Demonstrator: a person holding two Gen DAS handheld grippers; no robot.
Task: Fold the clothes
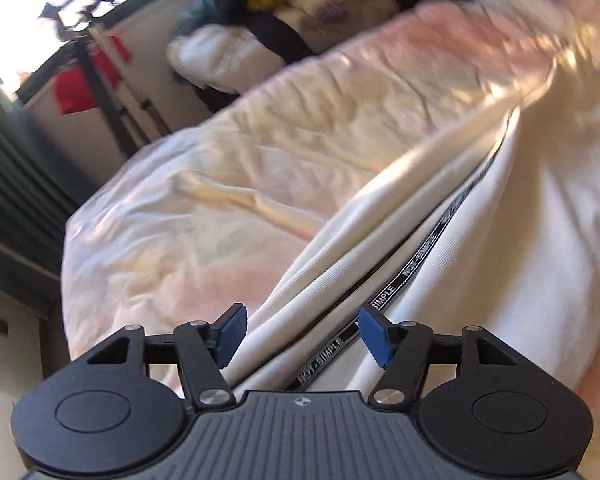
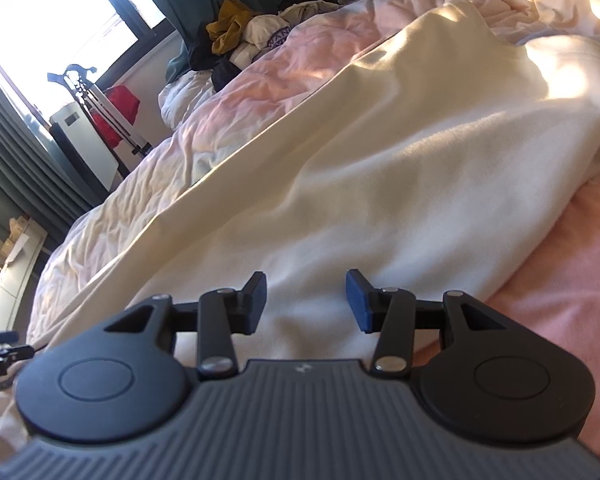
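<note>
A cream-white garment (image 1: 520, 248) lies spread on the bed. A black band printed with white letters (image 1: 416, 272) runs along one of its folds. My left gripper (image 1: 300, 320) hovers over that band and the folds beside it, open, its blue pads (image 1: 374, 334) clear of the cloth. In the right wrist view the same garment (image 2: 380, 160) stretches away in a broad smooth sheet. My right gripper (image 2: 306, 284) stands open just above its near edge, with nothing pinched.
The bed has a crumpled pale pink and cream cover (image 1: 204, 200) and a pink blanket (image 2: 560, 280) at the right. A pile of other clothes (image 2: 252, 28) sits at the far end. A stand with a red item (image 2: 120, 108) is by the window, beside green curtains.
</note>
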